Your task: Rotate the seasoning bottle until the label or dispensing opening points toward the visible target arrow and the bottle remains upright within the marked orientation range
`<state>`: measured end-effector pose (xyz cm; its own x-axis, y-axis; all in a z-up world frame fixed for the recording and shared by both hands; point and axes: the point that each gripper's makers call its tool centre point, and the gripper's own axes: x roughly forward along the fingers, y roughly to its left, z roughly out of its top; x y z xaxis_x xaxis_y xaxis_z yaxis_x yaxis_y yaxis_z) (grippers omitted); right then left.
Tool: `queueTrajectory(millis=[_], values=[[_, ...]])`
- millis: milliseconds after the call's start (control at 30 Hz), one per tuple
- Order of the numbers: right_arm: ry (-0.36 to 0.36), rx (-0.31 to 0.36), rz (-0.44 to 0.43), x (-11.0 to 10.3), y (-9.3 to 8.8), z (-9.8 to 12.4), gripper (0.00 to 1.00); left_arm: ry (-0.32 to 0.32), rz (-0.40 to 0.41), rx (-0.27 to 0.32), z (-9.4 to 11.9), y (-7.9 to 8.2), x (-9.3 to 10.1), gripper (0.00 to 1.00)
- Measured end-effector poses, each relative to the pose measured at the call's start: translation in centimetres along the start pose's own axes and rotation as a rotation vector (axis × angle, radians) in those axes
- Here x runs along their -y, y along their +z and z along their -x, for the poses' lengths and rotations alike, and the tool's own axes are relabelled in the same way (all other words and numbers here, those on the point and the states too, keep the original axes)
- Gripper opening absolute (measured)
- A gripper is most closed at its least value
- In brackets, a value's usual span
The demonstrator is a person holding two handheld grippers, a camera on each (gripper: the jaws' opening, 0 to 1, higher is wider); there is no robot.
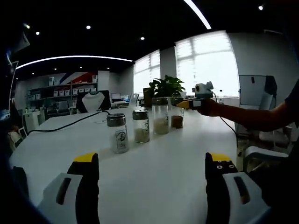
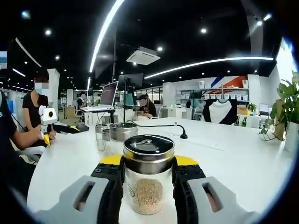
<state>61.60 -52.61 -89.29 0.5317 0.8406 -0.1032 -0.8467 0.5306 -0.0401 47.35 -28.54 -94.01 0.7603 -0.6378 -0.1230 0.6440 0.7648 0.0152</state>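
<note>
A white table [image 1: 154, 163] carries a row of four glass seasoning bottles, and a potted plant [image 1: 166, 87] stands behind the far end of that row. The right gripper [image 2: 148, 173] has its jaws closed on the end seasoning bottle [image 2: 148, 179], which stands upright on the table with brown granules inside. The left gripper [image 1: 152, 163] hangs above the table near the other end of the row, jaws spread wide with nothing between them, the nearest bottle [image 1: 117, 133] well ahead.

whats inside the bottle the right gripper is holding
The seasoning bottle between the right gripper's jaws holds tan granules in its lower half. Its silver lid hides the top, and the jaws cover its sides.
</note>
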Motion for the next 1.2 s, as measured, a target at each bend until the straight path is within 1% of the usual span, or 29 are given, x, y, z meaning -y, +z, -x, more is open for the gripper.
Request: queueTrajectory(millis=[267, 467, 700, 900, 1067, 1100, 1167, 1200], values=[[0.048, -0.024, 0.014, 0.1, -0.1, -0.4, 0.38, 0.000, -0.003, 0.004, 0.2, 0.2, 0.0, 1.00], [0.049, -0.032, 0.019, 0.6, -0.2, -0.7, 0.38, 0.006, 0.001, 0.004, 0.3, 0.2, -0.2, 1.00], [0.056, -0.028, 0.021, 0.5, -0.3, -0.9, 0.38, 0.008, 0.009, 0.005, 0.3, 0.2, -0.2, 1.00], [0.065, -0.041, 0.027, 0.6, -0.3, -1.1, 0.38, 0.007, 0.008, 0.000, 0.2, 0.0, -0.2, 0.99], [0.062, -0.030, 0.029, 0.6, -0.4, -1.0, 0.39, 0.006, 0.008, -0.004, 0.1, -0.1, -0.1, 0.99], [0.060, -0.034, 0.034, 0.6, -0.5, -1.0, 0.39, 0.006, 0.010, -0.003, 0.0, -0.1, -0.1, 0.99], [0.050, -0.079, 0.074, 0.6, -1.3, -0.9, 0.40, 0.004, 0.011, -0.003, 0.0, -0.1, -0.1, 0.99], [0.042, -0.094, 0.090, 0.6, -1.7, -0.9, 0.42, 0.007, 0.010, -0.004, 0.0, -0.2, -0.2, 0.99]])
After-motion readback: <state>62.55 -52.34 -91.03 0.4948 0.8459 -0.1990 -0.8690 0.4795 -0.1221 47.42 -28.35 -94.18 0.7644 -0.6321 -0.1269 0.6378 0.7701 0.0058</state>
